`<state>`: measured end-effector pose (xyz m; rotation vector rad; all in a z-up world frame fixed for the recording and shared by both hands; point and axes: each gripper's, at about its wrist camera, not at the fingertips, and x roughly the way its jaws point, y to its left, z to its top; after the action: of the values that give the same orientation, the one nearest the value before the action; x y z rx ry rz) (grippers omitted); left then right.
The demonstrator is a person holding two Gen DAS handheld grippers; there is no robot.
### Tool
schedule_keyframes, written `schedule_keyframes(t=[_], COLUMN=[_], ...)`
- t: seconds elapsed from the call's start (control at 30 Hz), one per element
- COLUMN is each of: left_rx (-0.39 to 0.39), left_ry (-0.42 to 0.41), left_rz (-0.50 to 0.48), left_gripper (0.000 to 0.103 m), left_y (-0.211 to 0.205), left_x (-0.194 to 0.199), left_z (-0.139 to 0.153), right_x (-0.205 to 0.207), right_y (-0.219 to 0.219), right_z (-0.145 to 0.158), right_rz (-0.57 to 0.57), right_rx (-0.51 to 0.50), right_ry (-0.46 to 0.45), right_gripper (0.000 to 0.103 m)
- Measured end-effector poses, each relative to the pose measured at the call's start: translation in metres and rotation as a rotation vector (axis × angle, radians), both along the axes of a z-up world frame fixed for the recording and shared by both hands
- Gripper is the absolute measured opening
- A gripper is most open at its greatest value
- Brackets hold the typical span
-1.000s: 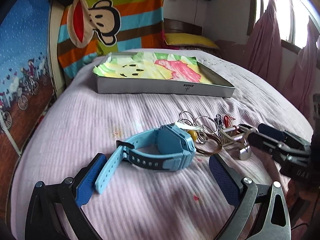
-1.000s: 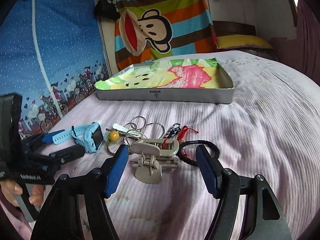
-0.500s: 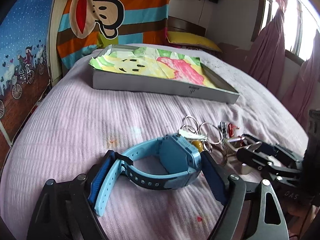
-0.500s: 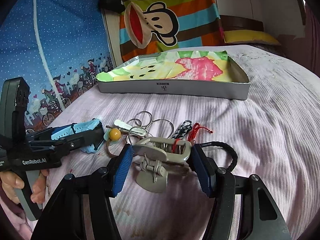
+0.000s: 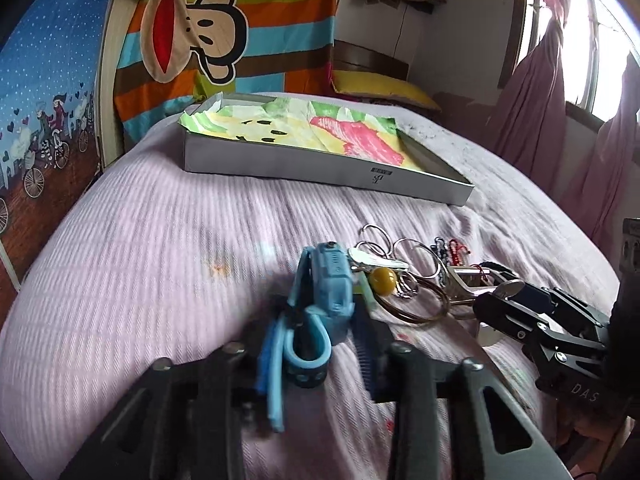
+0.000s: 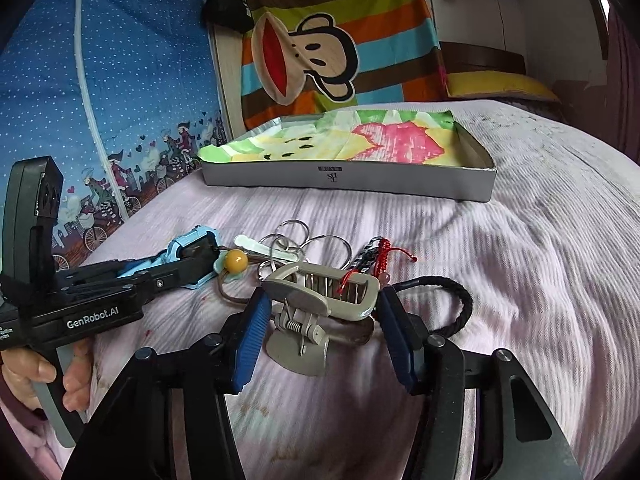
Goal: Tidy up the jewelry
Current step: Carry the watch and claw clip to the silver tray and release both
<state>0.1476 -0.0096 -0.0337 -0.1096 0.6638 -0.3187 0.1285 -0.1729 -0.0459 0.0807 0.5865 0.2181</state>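
At nine o'clock on the bed (image 6: 540, 280), the left tongs (image 5: 316, 344) were clamped on the blue watch (image 5: 330, 284), squeezing its strap into a folded loop between the pads; the watch looked tipped up on edge, though blur made it hard to tell whether it had left the cover. Just to the three o'clock side of it lay the loose heap: a yellow bead (image 6: 235, 261) on a brown hoop, a pale key, several metal rings (image 6: 296, 236) and a red cord (image 6: 386, 250) beside a dark beaded piece. Further toward three o'clock, the right tongs (image 6: 320, 328) straddled the grey hair claw (image 6: 320, 300), with the pads close against its two ends; whether they were already pressing it could not be told for certain, and the claw rested on the bed. A black braided band (image 6: 452, 300) lay touching the outer side of the right pad. At twelve o'clock, well apart from the heap, the tray (image 6: 348, 178) with the bright paper lining (image 6: 352, 140) held no jewelry that could be seen. Judging from this, the sorting had barely begun: two pieces were being taken up, nothing had been placed, and the rings, key, bead, cords and band all remained to be carried over.
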Motion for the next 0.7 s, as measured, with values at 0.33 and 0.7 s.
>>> schedule_keyframes(t=[0.33,0.7], left_rx=[-0.054,-0.083], left_ry=[-0.051,-0.122], left_rz=[0.055,0.101], left_gripper=[0.026,0.026], left_y=[0.008,0.008], left_x=[-0.023,-0.05], left_z=[0.0,0.006], right_x=[-0.017,-0.031], right_y=[0.0,0.006], right_z=[0.001,0.008], right_rz=[0.054,0.088], right_rx=[0.062,0.064], right_ry=[0.0,-0.067], right_gripper=[0.047,0.047])
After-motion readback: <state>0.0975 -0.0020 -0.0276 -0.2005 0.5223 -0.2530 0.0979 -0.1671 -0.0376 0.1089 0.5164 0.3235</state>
